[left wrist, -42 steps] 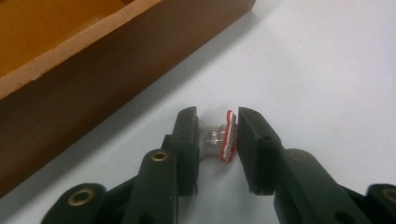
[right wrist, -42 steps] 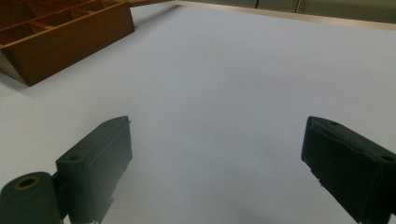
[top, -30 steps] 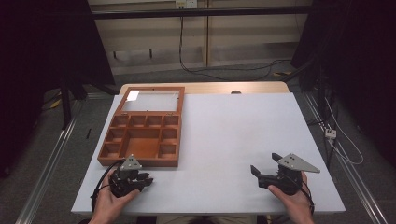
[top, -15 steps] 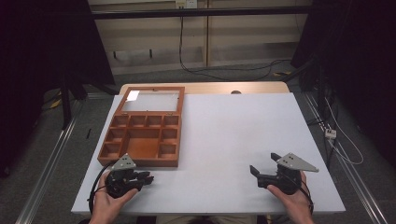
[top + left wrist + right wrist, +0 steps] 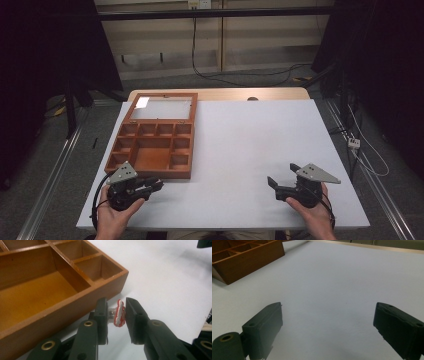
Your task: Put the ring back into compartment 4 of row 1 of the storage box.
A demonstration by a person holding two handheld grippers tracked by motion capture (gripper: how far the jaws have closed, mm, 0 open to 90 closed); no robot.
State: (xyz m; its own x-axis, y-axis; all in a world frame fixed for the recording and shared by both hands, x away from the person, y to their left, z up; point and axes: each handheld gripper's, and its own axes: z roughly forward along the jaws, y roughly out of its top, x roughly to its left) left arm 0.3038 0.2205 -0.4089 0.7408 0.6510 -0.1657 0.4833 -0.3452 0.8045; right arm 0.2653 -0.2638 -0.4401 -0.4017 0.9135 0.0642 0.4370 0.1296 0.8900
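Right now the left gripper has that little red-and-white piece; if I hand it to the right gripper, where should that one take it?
Judging by its pose, take the red-and-white piece by its exposed upper rim, coming from above. The left gripper pinches its flat faces, so the sides are covered; the right gripper stands open and empty.

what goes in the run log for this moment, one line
left hand-held gripper: shut on small red-and-white piece, beside wooden compartment box | right hand-held gripper: open, nothing between jaws, over white table

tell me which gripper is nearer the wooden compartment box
Left. The left gripper sits just off the front edge of the wooden compartment box, pinching a small red-and-white item. The right gripper waits far across the white table.
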